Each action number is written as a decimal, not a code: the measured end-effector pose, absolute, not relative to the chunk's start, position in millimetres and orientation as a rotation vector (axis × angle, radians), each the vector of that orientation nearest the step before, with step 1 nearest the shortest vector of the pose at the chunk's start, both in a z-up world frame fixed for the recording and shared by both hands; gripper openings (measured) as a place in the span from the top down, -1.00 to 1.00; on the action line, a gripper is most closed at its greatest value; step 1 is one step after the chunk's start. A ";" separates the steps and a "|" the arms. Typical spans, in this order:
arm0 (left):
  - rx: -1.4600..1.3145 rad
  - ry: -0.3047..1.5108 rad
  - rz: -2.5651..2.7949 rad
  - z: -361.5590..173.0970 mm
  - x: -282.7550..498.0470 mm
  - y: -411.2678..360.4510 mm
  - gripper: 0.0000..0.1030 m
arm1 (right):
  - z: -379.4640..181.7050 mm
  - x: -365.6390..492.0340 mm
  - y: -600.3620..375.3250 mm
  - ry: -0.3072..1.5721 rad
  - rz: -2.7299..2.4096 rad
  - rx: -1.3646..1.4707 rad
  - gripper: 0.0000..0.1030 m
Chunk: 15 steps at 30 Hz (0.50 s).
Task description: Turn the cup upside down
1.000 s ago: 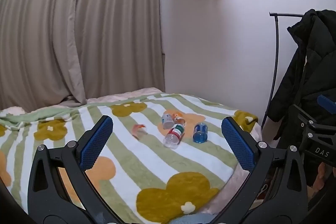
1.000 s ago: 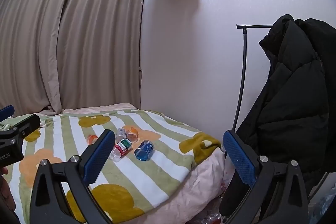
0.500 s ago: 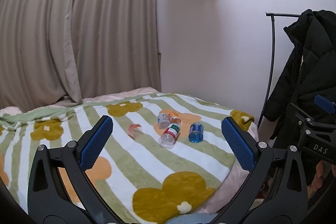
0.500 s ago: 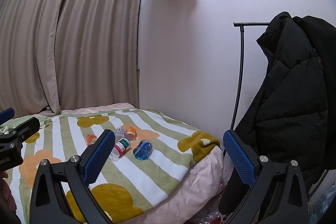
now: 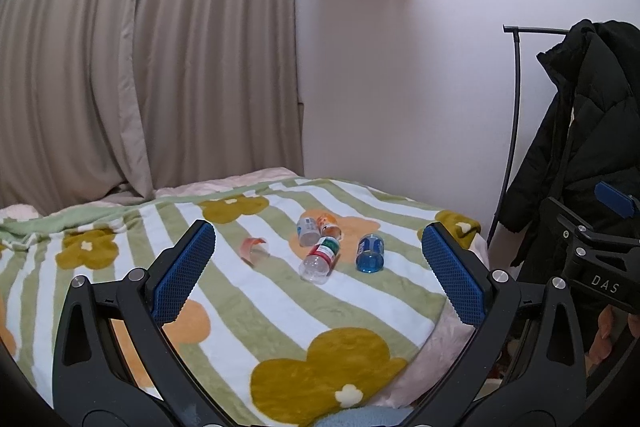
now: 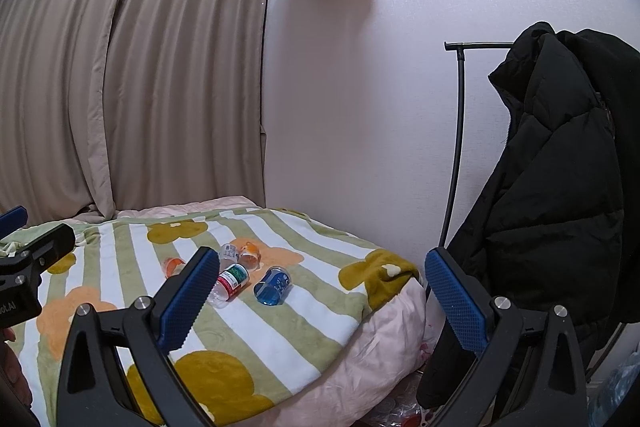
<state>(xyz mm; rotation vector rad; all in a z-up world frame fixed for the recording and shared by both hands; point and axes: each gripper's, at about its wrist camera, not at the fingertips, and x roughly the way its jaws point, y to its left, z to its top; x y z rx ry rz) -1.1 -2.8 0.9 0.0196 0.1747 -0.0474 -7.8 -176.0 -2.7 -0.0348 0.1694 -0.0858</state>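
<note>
Several small plastic cups lie on their sides on the striped flower blanket (image 5: 256, 311): a blue one (image 5: 370, 253), a clear one with a red-green label (image 5: 320, 259), a clear one with a white label (image 5: 306, 231), an orange one (image 5: 329, 223) and a pink-orange one (image 5: 253, 250). They also show in the right wrist view, the blue cup (image 6: 273, 285) nearest the bed's right edge. My left gripper (image 5: 318, 273) is open and empty, well short of the cups. My right gripper (image 6: 316, 297) is open and empty, off to the right of the bed.
The bed's pink quilt edge (image 6: 372, 343) drops off at the right. A black coat (image 6: 560, 195) hangs on a rack (image 6: 456, 147) beside the bed. Curtains (image 5: 140, 67) and a white wall (image 5: 400, 87) stand behind. The right gripper's body (image 5: 596, 267) shows at the left view's right edge.
Both views have shifted slightly; the cups sit a little lower and more to the left in the frames. Nothing on the bed has moved.
</note>
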 end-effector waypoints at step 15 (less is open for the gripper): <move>0.023 0.188 -0.051 2.2 0.4 -6.7 -0.99 | -2.1 -8.3 -174.7 0.170 -0.085 -0.034 -0.99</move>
